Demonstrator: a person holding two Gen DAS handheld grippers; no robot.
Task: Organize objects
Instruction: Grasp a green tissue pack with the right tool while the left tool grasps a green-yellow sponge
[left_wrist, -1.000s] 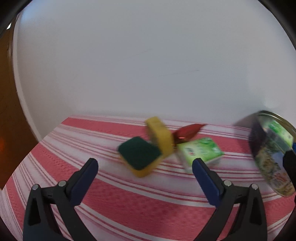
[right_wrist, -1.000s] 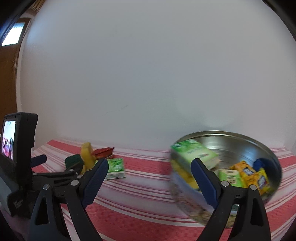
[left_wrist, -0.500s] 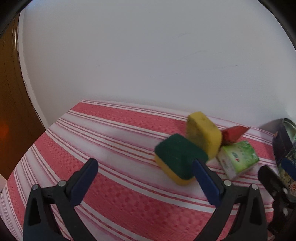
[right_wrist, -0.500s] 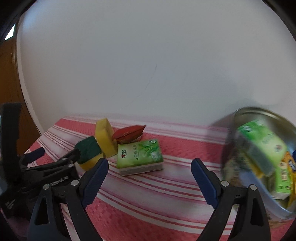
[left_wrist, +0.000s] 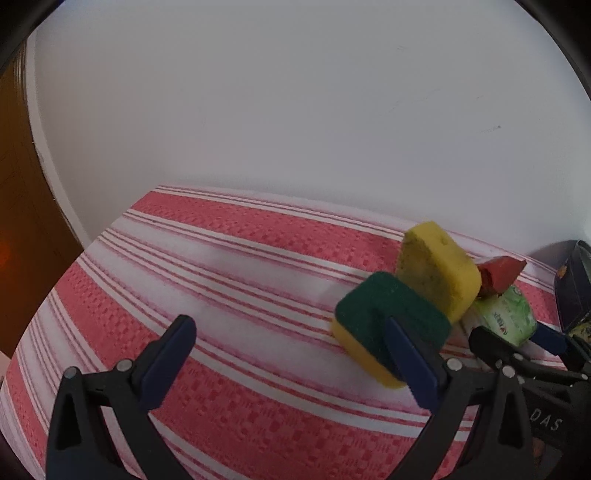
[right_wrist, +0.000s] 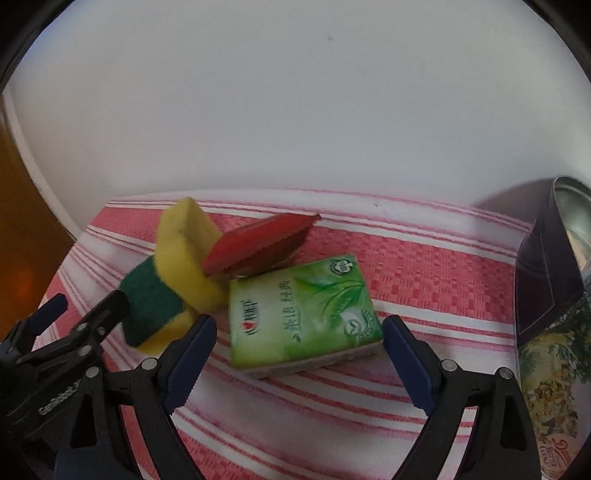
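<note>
Right behind everything is a big white wall (left_wrist: 258, 110). Below it lies the surface (left_wrist: 221, 280), covered with a cloth of red and white stripes. At the far right stands a round tin (right_wrist: 546, 295), tipped toward the camera, with pictures on its side. What is inside cannot be seen.

Next come the two grippers. The right gripper (right_wrist: 299, 354) has its blue tips wide apart, and it holds nothing. The left gripper (left_wrist: 291, 360) also has its tips wide apart and holds nothing.

A green pack (right_wrist: 303, 314) lies flat on the cloth, just in front of the right gripper and between its two tips. To its left are two sponges. One sponge (left_wrist: 391, 325) lies with its dark green side up, right by the left gripper's right tip. The yellow sponge (left_wrist: 436, 273) leans on it, tilted up. A small red packet (right_wrist: 258, 247) rests on top, touching the yellow sponge and the back of the green pack.
</note>
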